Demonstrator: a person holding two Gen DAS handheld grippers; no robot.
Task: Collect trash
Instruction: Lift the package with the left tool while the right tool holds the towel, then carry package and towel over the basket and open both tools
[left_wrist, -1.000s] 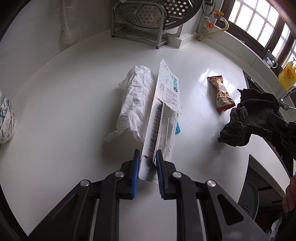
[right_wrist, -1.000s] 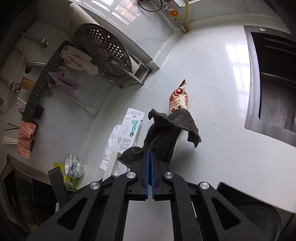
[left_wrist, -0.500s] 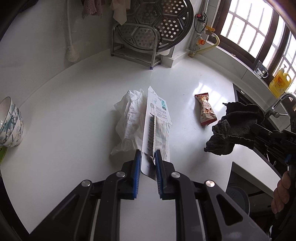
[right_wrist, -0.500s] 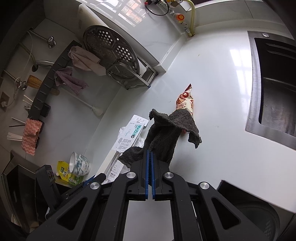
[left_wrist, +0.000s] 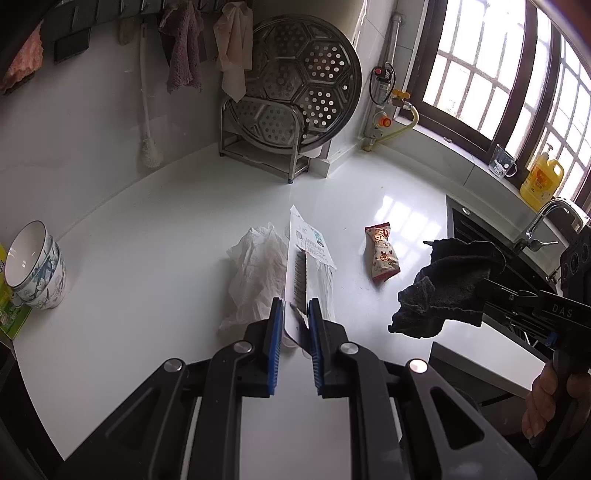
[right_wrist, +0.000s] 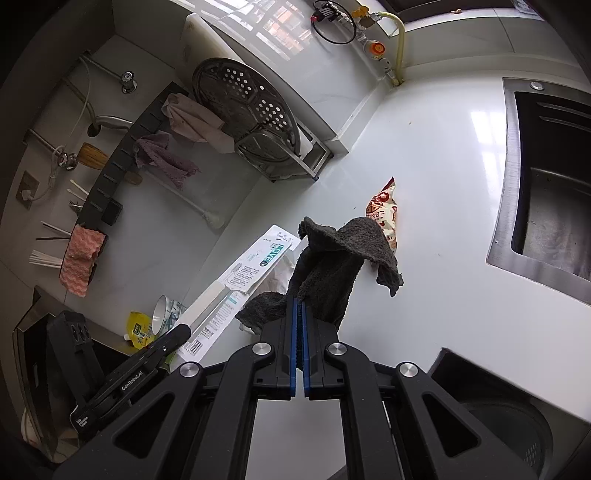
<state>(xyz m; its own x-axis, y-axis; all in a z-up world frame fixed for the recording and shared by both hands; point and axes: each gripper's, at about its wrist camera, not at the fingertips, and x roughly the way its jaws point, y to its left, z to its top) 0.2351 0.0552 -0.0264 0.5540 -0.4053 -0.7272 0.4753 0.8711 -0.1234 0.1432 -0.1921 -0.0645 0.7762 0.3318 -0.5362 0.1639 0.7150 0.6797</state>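
Closest to the left wrist camera, the left tongs (left_wrist: 296, 314) stand nearly closed, their blue pads pinching the near end of a long white brush package (left_wrist: 308, 258), which juts forward from them and is lifted clear of the white desk (left_wrist: 147, 266). In the right wrist view the same package (right_wrist: 251, 273) slants up from the black tip of the left tongs (right_wrist: 181, 332), printed side showing. Just left of the package in the left view, a crumpled white tissue (left_wrist: 255, 273) lies on the desk. A little further on and to the right lies a red and white snack wrapper (left_wrist: 382, 254), apart from both.

Off at the right edge of the left view, the right tongs (left_wrist: 491, 291) hold a dark grey cloth (left_wrist: 447, 288) above the desk, and a hand (left_wrist: 543, 402) grips their handle. From the right wrist camera, these tongs (right_wrist: 300, 310) are fully closed on the cloth (right_wrist: 332, 266), which drapes over the tips and hides part of the snack wrapper (right_wrist: 384, 210) beyond.

At the left edge of the desk stand stacked patterned bowls (left_wrist: 35, 269). Against the far wall a perforated steel steamer tray (left_wrist: 295, 92) leans upright in a metal rack (left_wrist: 266, 147), with rags (left_wrist: 207, 48) hanging above. A black sink (right_wrist: 554, 192) is set into the desk on the right.
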